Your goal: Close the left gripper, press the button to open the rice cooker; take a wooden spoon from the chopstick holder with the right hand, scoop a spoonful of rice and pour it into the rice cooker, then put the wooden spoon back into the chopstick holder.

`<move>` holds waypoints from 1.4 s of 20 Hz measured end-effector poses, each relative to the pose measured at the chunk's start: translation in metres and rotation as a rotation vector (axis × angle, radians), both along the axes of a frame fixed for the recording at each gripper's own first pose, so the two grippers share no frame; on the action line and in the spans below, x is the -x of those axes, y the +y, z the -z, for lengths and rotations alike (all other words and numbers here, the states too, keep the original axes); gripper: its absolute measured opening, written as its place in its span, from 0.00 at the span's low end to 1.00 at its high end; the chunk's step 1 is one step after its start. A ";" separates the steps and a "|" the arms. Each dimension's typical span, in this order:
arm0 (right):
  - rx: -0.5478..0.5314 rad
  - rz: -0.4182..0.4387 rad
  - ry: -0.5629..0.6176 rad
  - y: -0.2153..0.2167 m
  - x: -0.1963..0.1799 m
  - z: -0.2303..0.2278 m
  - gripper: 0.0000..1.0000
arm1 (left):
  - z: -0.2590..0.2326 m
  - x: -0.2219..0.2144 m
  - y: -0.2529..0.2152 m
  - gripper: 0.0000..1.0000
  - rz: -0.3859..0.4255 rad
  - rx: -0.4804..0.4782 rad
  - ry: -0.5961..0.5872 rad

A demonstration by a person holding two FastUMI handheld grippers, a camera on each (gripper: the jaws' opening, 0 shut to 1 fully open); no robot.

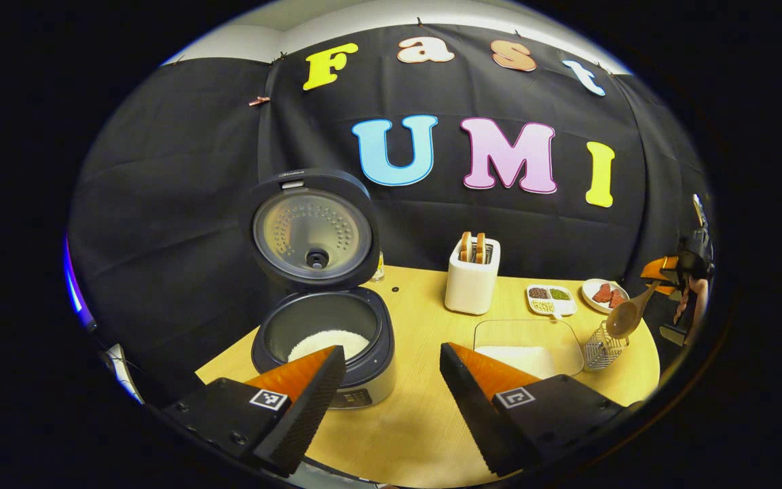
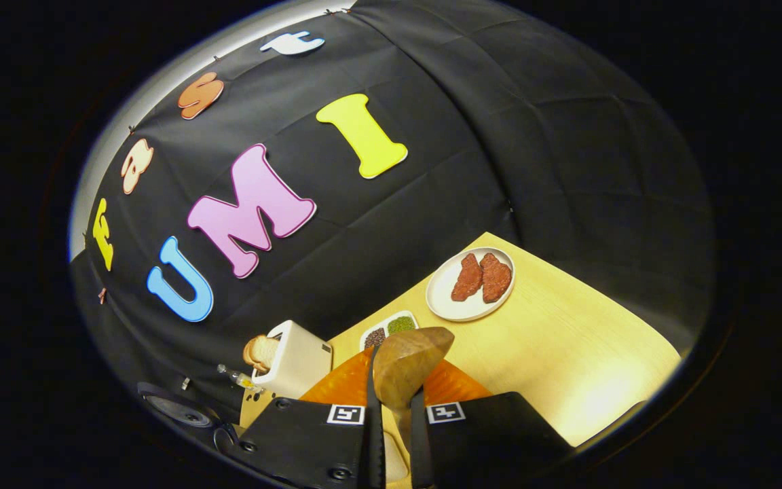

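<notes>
The rice cooker (image 1: 323, 339) stands open with its lid (image 1: 313, 234) raised, and white rice lies in its pot. My left gripper (image 1: 391, 380) hovers open just in front of it, nothing between its fingers. At the far right, my right gripper (image 1: 659, 278) holds the wooden spoon (image 1: 625, 316) by the handle. The spoon's bowl hangs at the rim of the wire chopstick holder (image 1: 601, 348). In the right gripper view, my right gripper (image 2: 394, 404) is shut on the spoon (image 2: 408, 367), whose bowl points forward past the fingertips. A clear container of rice (image 1: 527, 346) sits beside the holder.
A white toaster (image 1: 472, 275) with bread stands at the back of the wooden table (image 1: 418, 421). Right of it lie a divided dish of beans (image 1: 550, 299) and a plate of meat (image 2: 469, 285). The table's right edge runs close to the holder.
</notes>
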State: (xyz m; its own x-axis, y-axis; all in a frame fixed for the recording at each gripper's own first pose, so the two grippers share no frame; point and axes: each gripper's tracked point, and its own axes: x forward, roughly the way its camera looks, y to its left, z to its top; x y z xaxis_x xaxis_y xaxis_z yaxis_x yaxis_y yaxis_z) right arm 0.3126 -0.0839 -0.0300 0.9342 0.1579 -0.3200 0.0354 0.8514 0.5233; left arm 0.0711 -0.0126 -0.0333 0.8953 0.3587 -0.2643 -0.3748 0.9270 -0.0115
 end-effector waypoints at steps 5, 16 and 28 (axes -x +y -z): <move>0.022 -0.093 -0.019 0.058 0.019 -0.013 0.18 | 0.008 0.002 0.012 0.95 0.026 0.034 -0.007; 0.237 -0.257 -0.043 0.163 0.034 0.037 0.19 | 0.051 0.002 0.039 0.95 0.164 0.027 0.033; 0.356 -0.243 0.016 0.200 0.062 0.126 0.19 | 0.093 0.008 0.076 0.95 0.181 0.091 0.067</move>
